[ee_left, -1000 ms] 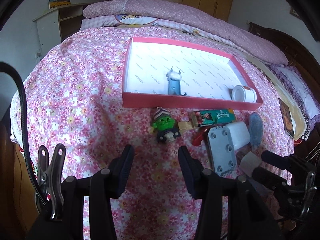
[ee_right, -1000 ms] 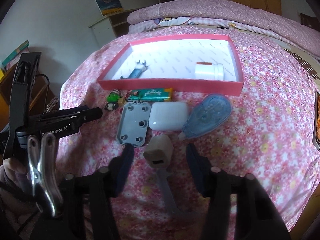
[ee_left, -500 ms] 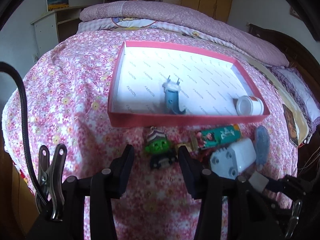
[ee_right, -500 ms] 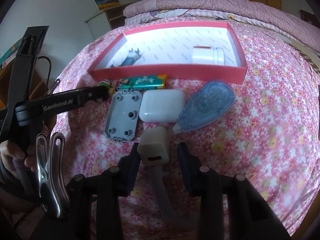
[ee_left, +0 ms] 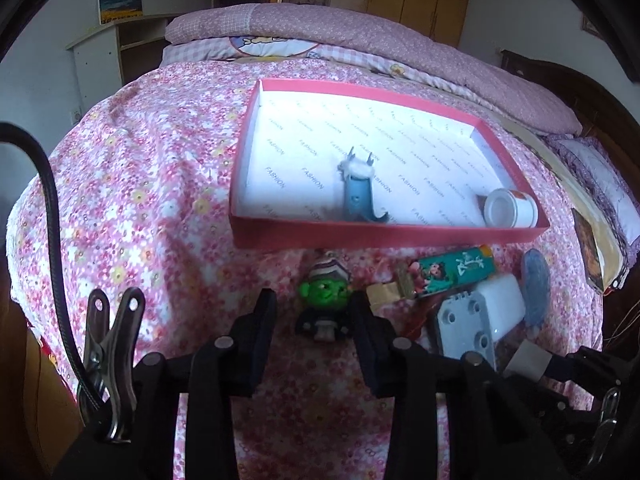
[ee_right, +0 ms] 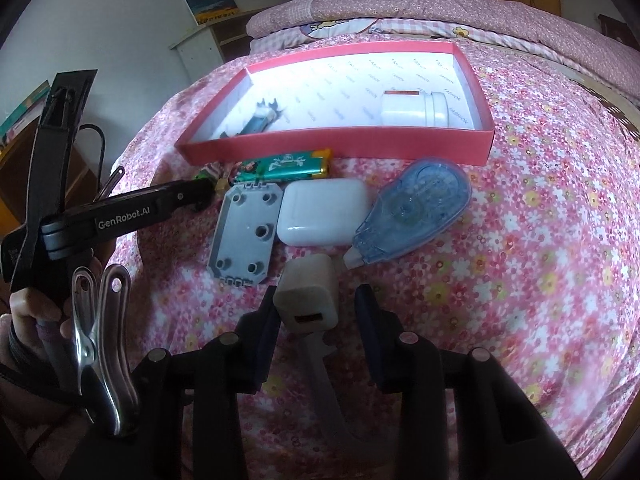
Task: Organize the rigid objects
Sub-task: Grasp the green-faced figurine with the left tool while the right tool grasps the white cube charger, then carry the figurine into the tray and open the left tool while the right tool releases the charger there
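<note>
Now both grippers have closed in on their targets. Over the last second the left gripper (ee_left: 314,312) has dropped forward until the green-faced toy figure (ee_left: 325,300) lies between its spread jaws; the right jaw looks to be at the toy's side, the left one apart from it, nothing clamped yet. The right gripper (ee_right: 316,312) has likewise advanced so the beige USB charger cube (ee_right: 307,295) sits in its open gap, touching or nearly touching the left jaw, with clear space to the right jaw. In my judgement both picks are set up and only the squeeze remains before lifts toward the pink tray (ee_left: 392,236).

Beyond the charger lie the grey studded plate (ee_right: 246,230), the white earbud case (ee_right: 322,217) and the blue correction-tape dispenser (ee_right: 414,212), all side by side on the floral bedspread (ee_right: 540,240). Farther on, the green lighter (ee_right: 286,164) lies just before the tray's near wall. Inside the tray are a blue clip-like piece (ee_left: 358,196) and a white jar (ee_right: 414,109) on its side.

The right wrist view shows the charger's orange USB port and the dispenser whole, and the left gripper's branded finger reaching toward the toy, which is mostly hidden there. The left wrist view shows the toy's striped hat and face plainly, but only a corner of the charger.
</note>
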A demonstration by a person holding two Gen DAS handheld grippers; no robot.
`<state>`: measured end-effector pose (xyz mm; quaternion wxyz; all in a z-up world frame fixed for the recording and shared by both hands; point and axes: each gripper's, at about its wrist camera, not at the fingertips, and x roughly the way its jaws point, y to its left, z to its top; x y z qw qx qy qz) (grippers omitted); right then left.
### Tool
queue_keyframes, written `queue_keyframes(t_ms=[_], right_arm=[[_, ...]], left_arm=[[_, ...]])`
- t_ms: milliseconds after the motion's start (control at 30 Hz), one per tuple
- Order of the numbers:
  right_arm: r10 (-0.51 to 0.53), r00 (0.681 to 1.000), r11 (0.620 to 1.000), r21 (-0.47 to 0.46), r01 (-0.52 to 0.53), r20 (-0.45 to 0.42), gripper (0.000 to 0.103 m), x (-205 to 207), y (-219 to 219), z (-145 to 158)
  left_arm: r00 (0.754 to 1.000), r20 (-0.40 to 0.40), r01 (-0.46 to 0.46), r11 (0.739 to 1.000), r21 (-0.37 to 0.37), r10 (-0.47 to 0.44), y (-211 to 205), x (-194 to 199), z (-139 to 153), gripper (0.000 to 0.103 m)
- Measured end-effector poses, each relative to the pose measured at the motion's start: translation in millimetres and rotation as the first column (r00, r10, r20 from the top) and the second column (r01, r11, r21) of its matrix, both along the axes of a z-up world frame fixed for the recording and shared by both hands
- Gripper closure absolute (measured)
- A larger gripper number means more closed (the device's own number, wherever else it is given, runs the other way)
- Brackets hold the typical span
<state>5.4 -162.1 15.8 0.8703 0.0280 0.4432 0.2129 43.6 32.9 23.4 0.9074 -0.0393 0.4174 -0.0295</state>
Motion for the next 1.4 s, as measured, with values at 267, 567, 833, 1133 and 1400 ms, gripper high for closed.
queue_keyframes(t_ms=[267, 567, 833, 1133, 1400], right_arm=[[-0.002, 1.0, 1.0, 0.016, 0.002, -0.003, 0.064, 0, -1, 0], [-0.002, 1.0, 1.0, 0.019, 0.002, -0.003, 0.064, 0, -2, 0], [0.0, 1.0, 1.0, 0.02, 0.0, 0.001, 0.064, 0, -2, 0], [-0.023, 1.0, 0.999, 0.038, 0.023, 0.006, 0.074, -2, -7, 0], [-0.022, 0.999, 0.998, 0.056, 0.019, 0.048, 0.077, -4, -8, 10]], left_arm=[[1.0, 0.015, 0.007, 0.998, 0.064, -0.008, -14, 10, -3, 0.064], [0.999, 0.028, 0.019, 0.998, 0.053, -0.02, -10, 5, -2, 0.073], [0.999, 0.021, 0.039, 0.999, 0.013, -0.04, -7, -7, 2, 0.073], [0.997, 0.045, 0.055, 0.998, -0.013, -0.054, -8, -18, 14, 0.073], [0.996, 0.067, 0.062, 0.998, -0.025, -0.06, -8, -24, 24, 0.073]])
